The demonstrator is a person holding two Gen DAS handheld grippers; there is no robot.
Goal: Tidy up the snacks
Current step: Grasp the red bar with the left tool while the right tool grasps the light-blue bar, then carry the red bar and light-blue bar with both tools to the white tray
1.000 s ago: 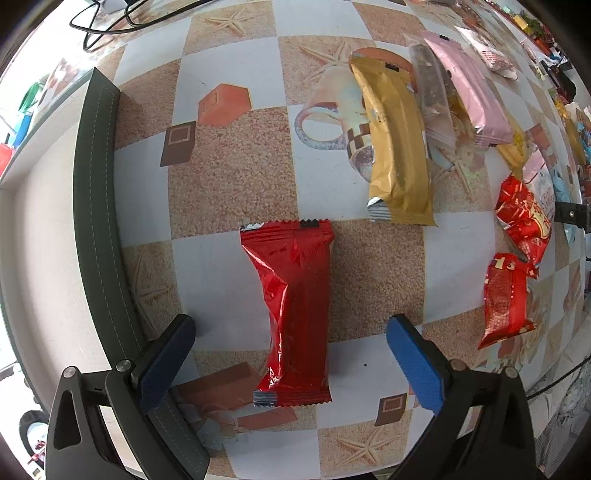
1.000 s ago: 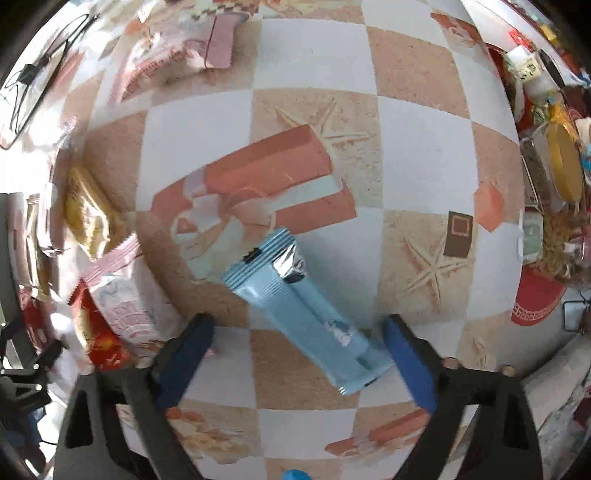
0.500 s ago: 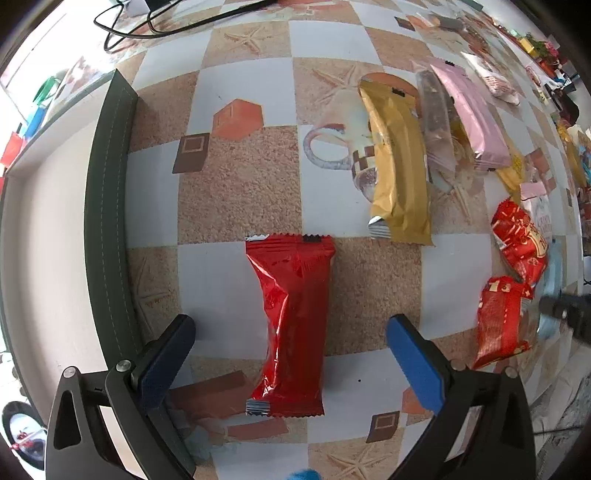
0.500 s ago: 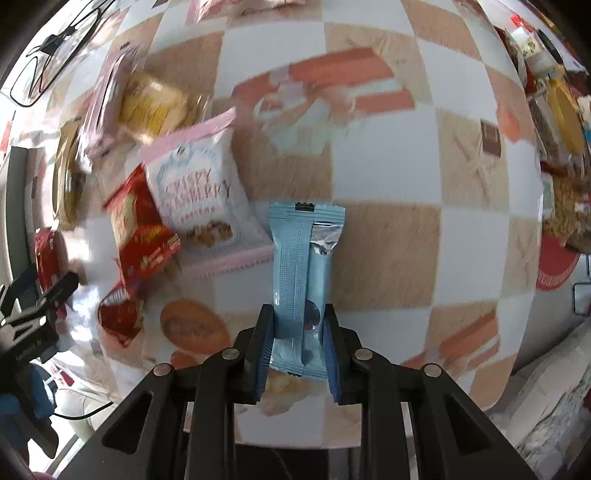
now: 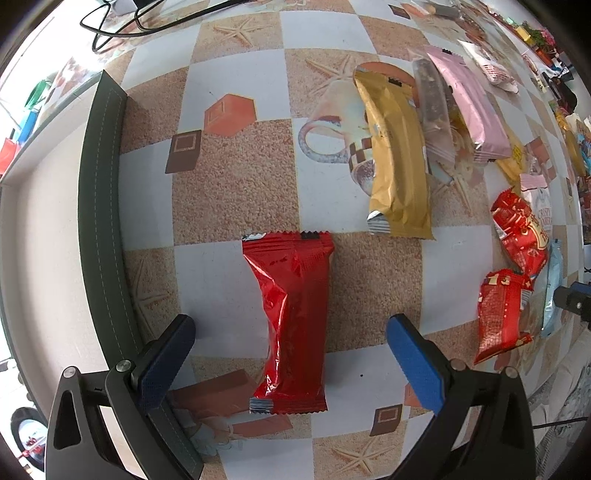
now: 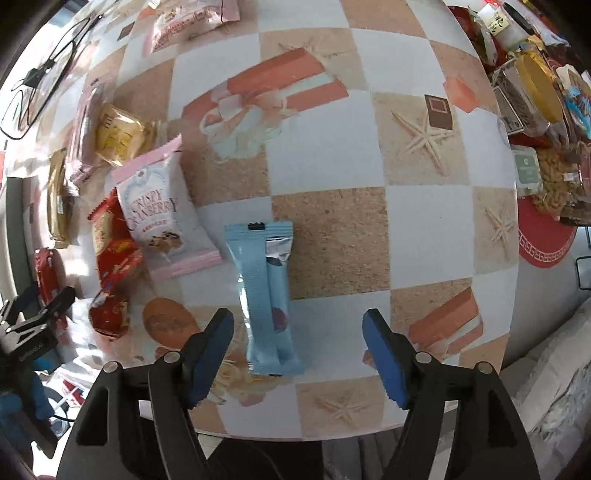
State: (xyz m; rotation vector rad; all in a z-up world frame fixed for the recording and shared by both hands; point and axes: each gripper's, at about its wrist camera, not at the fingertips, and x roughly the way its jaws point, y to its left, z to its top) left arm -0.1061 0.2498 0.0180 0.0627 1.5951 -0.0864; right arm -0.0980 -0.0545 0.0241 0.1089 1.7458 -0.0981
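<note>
A red snack bar [image 5: 293, 317] lies lengthwise on the checkered tablecloth between the open fingers of my left gripper [image 5: 288, 362], which is empty. A light blue snack bar [image 6: 267, 295] lies on the table between the open fingers of my right gripper [image 6: 299, 354], which does not touch it. To its left lie a pink-white strawberry pack [image 6: 162, 218] and red packs [image 6: 114, 251]. In the left wrist view a gold bar [image 5: 397, 155], a pink bar [image 5: 465, 99] and red packs [image 5: 517, 236] lie in a row to the right.
A dark green strip [image 5: 99, 221] runs along the table's left edge. Black cables [image 5: 147, 18] lie at the far end. Jars and nut packs [image 6: 546, 110] crowd the table's right side. The near table edge [image 6: 332, 435] is close under my right gripper.
My right gripper carried the blue bar next to the strawberry pack, then opened and released it onto the table. My left gripper drew back slightly, still open over the red bar.
</note>
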